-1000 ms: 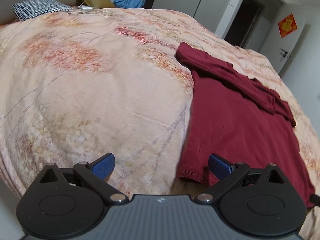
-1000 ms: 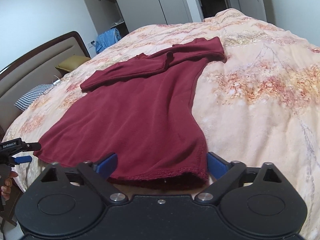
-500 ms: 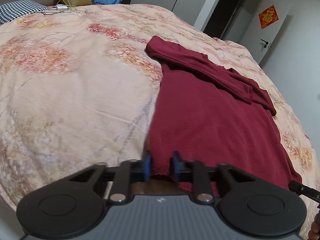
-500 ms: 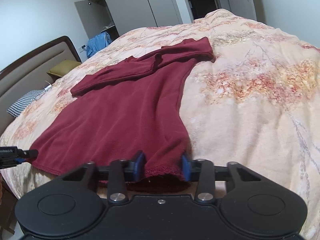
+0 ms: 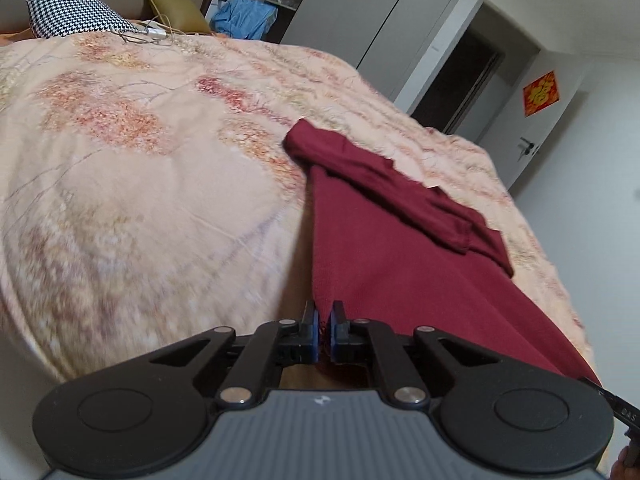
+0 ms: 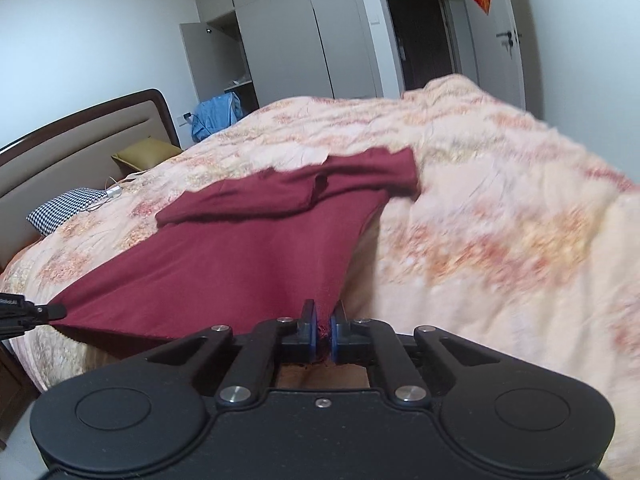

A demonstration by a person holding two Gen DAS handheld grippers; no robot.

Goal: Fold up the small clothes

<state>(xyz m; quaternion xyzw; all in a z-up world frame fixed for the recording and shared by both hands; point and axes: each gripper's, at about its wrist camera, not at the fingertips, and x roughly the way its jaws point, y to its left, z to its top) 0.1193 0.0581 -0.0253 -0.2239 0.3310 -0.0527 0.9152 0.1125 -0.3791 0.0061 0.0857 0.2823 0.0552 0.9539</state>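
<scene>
A dark red long-sleeved top [image 5: 400, 248] lies on the floral bedspread [image 5: 140, 184], its sleeves folded across the far end. My left gripper [image 5: 324, 330] is shut on the near left corner of its hem. My right gripper [image 6: 324, 330] is shut on the near right corner of the same hem of the top [image 6: 248, 248]. Both corners are raised, so the hem hangs stretched between them above the bed edge. The left gripper's tip [image 6: 24, 312] shows at the left edge of the right wrist view.
A houndstooth pillow [image 5: 76, 20], an olive pillow [image 5: 172, 10] and a white charger with cable [image 5: 154, 32] lie by the headboard. Blue clothing [image 6: 216, 114] hangs near the grey wardrobe [image 6: 280, 40]. A dark doorway [image 5: 456, 80] is beyond the bed.
Both grippers went from open to shut on the hem corners, then lifted them; the near half of the top now rises off the bedspread.
</scene>
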